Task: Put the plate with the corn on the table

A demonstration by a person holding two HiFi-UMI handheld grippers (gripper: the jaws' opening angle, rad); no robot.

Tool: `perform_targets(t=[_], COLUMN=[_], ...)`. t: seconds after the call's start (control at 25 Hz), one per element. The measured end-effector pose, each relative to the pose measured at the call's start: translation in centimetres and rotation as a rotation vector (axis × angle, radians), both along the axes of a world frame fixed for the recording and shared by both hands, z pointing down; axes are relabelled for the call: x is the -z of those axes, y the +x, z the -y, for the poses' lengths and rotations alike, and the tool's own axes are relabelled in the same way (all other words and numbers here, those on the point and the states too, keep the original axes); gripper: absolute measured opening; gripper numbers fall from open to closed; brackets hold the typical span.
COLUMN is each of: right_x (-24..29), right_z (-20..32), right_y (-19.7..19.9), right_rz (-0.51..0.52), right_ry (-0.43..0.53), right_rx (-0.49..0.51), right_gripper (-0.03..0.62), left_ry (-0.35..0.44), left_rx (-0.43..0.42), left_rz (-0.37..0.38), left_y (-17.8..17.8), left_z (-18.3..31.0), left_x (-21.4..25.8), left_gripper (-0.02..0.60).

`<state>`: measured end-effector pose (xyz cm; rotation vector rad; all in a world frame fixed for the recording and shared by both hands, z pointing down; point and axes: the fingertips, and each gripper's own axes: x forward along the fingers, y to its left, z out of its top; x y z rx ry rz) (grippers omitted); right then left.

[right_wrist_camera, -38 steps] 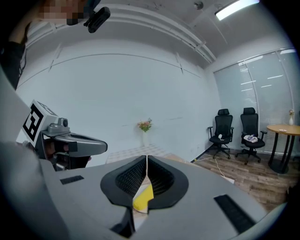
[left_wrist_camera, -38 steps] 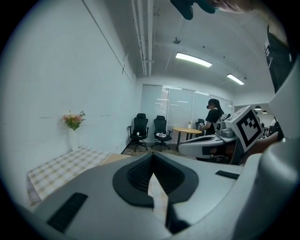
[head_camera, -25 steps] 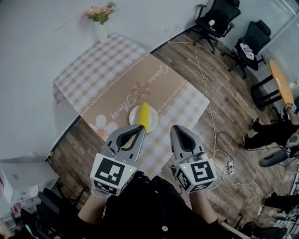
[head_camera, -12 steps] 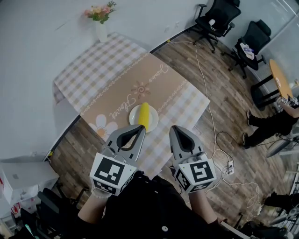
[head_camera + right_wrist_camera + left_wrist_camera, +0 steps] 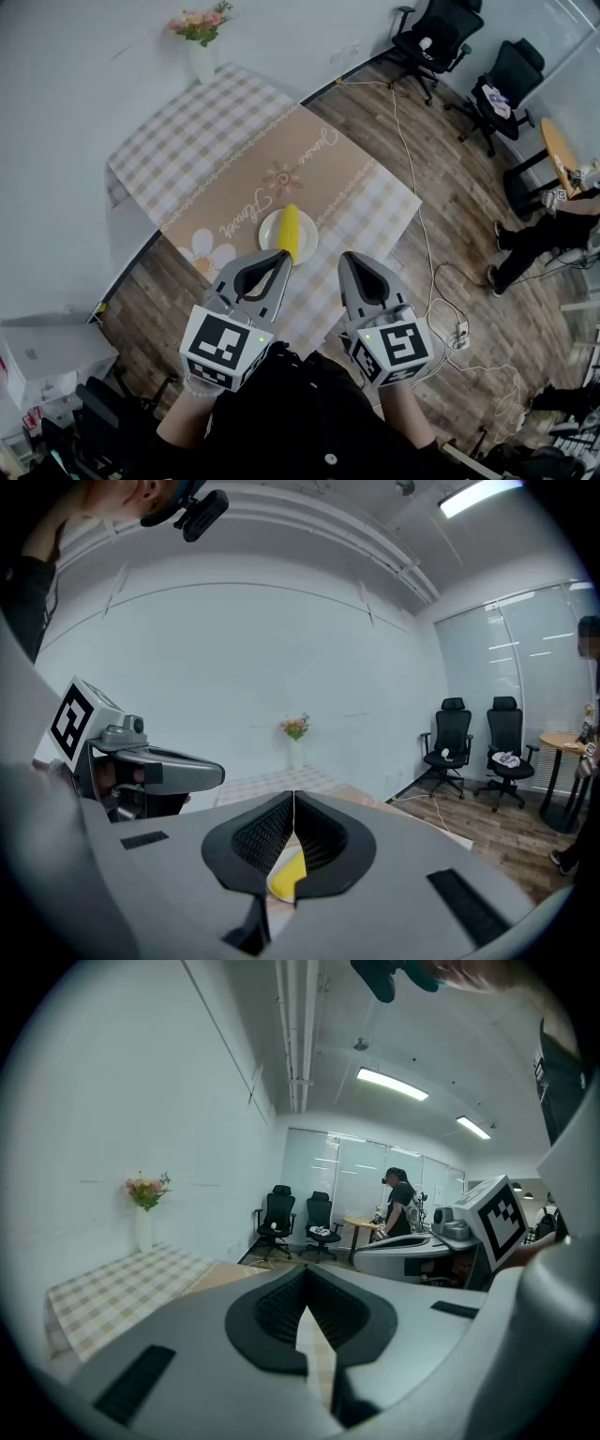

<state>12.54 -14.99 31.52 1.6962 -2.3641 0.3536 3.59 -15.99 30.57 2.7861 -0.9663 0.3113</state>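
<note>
1. Closest to us, at the bottom of the head view, is the person's dark clothing. Each hand holds a grey two-jaw gripper with a black-and-white marker cube at its back.
2. The left gripper point(image 5: 284, 253) has its jaws brought together at the tips. Only the hollow loop behind them is open, and nothing sits in it.
3. The right gripper point(image 5: 349, 255) is also closed tip to tip and empty. The two grippers lie side by side, both aimed forward and slightly down toward the table.
4. Just beyond the left gripper's tips, a round white plate point(image 5: 270, 234) rests on the table. A yellow ear of corn point(image 5: 289, 232) lies across it.
5. The corn's long axis runs near to far, almost in line with the left gripper, and its near end points back at those tips.
6. We judge the left gripper to be the nearer one. The plate lies ahead of the right gripper and off to its left, and that gripper's own view shows yellow corn through the loop of its jaws.
7. The plate sits on a tan table runner with flower drawings point(image 5: 281, 178), near the front edge of a rectangular table covered in pale checked cloth point(image 5: 187, 141).
8. With the plate already on the table and both grippers empty, we judge there is no carrying left to do.
9. At the table's far end a white vase point(image 5: 203, 64) holds pink flowers against the wall.
10. Farther right, over the wood floor, are a trailing white cable point(image 5: 412, 169), black office chairs point(image 5: 431, 37) and a person point(image 5: 544, 239).
</note>
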Motion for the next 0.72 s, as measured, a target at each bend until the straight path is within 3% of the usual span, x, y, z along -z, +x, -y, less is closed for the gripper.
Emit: perform_targets(t=[0.72], right_x=[-1.1], right_z=[-0.6], right_y=[0.4], right_rz=[0.003], right_ry=[-0.035], right_rx=[0.025], right_gripper=[0.043], left_ry=[-0.017], left_rx=[-0.015], left_rz=[-0.009], left_y=[1.2], left_z=[-0.3], left_x=[-0.3], left_gripper=[0.014])
